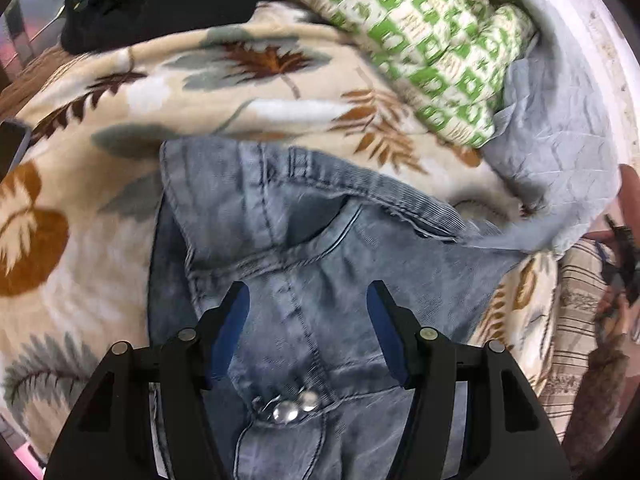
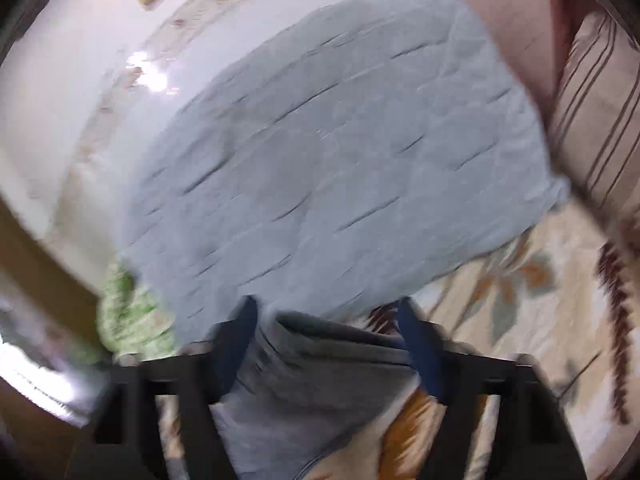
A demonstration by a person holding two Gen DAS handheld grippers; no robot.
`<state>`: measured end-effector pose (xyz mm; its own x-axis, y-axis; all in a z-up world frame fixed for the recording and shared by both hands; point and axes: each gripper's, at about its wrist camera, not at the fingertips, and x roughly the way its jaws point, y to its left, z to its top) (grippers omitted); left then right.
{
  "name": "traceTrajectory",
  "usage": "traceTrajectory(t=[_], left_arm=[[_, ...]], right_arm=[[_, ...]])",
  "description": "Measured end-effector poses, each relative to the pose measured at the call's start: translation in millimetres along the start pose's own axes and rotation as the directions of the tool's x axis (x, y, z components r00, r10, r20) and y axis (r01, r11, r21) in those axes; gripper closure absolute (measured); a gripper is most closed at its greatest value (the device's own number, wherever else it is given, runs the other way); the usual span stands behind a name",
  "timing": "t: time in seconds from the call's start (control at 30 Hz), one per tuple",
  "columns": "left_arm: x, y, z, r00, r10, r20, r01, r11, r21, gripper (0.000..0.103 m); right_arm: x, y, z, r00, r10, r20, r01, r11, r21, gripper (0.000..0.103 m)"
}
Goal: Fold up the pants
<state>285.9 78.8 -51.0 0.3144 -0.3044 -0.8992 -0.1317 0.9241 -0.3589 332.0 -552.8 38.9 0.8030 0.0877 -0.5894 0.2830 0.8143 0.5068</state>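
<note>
Leaf-print blanket [image 1: 100,240] lies bare left of the jeans [image 1: 304,240]; green-patterned bundle [image 1: 420,40] crowds the far side

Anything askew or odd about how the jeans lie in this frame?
Yes. The jeans lie rumpled on the leaf-print blanket, waistband slanted and gaping open, not flat. Both the left gripper and right gripper are open over the fabric.

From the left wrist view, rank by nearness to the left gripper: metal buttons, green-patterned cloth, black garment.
Left gripper, nearest first:
1. Metal buttons, low between the fingers, on the jeans.
2. Green-patterned cloth, upper right.
3. Black garment, top left.
</note>
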Motion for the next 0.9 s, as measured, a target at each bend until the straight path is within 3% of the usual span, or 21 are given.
traceTrajectory(t=[0.13,0.23,0.33,0.5,0.57,0.6,0.63,0.67,0.73,0.77,0.8,0.9], left_arm=[[6.0,-2.9,4.4,0.999,0.035,0.004,-0.035,0.999,0.032,0.042],[5.6,10.2,-2.0,1.000,0.020,0.010,-0.020,0.999,-0.025,0.042],[-1.7,30.1,-9.7,0.999,0.046,0.029,-0.044,0.997,-0.067,0.042],[-7.3,68.3,-15.2,0.998,0.050,0.024,-0.045,0.983,-0.180,0.038],[-1.3,74.1,-15.3,0.999,0.035,0.009,-0.033,0.979,-0.203,0.034],[4.2,73.4,-14.5,1.000,0.029,-0.004,-0.030,0.979,-0.201,0.034],[11.0,70.6,-14.0,0.999,0.026,-0.020,-0.029,0.981,-0.191,0.034],[18.0,66.0,-13.8,0.999,0.031,-0.035,-0.036,0.984,-0.176,0.034],[19.8,55.4,-13.5,0.998,0.053,-0.015,-0.055,0.988,-0.144,0.039],[17.2,49.9,-13.9,1.000,0.022,0.002,-0.022,0.990,-0.138,0.061],[14.4,44.6,-14.5,1.000,-0.012,0.007,0.012,0.991,-0.135,0.076],[9.5,30.2,-15.5,0.999,0.037,0.033,-0.034,0.995,-0.089,0.076]], right_arm=[[26.9,-17.2,-25.5,0.995,-0.063,-0.074,0.056,0.993,-0.101,0.028],[49.2,-49.7,-59.6,0.983,-0.085,-0.164,0.074,0.995,-0.073,0.028],[69.7,-70.3,-86.1,0.975,-0.040,-0.221,0.040,0.999,-0.005,0.028],[101.9,-66.7,-101.0,0.974,0.067,-0.217,-0.056,0.997,0.059,0.030],[117.9,-62.2,-104.3,0.969,0.095,-0.228,-0.079,0.994,0.079,0.037],[126.3,-59.9,-107.7,0.966,0.098,-0.240,-0.080,0.993,0.082,0.053],[132.2,-55.9,-107.9,0.963,0.095,-0.254,-0.076,0.994,0.081,0.079],[137.8,-53.1,-109.9,0.959,0.081,-0.270,-0.064,0.995,0.072,0.090],[133.5,-51.0,-108.4,0.966,0.080,-0.245,-0.066,0.996,0.065,0.100],[124.5,-51.3,-105.2,0.970,0.110,-0.216,-0.095,0.992,0.080,0.100],[113.7,-51.2,-101.9,0.972,0.141,-0.190,-0.126,0.988,0.091,0.100],[67.3,-44.8,-93.9,0.969,0.220,-0.112,-0.214,0.975,0.064,0.100]])
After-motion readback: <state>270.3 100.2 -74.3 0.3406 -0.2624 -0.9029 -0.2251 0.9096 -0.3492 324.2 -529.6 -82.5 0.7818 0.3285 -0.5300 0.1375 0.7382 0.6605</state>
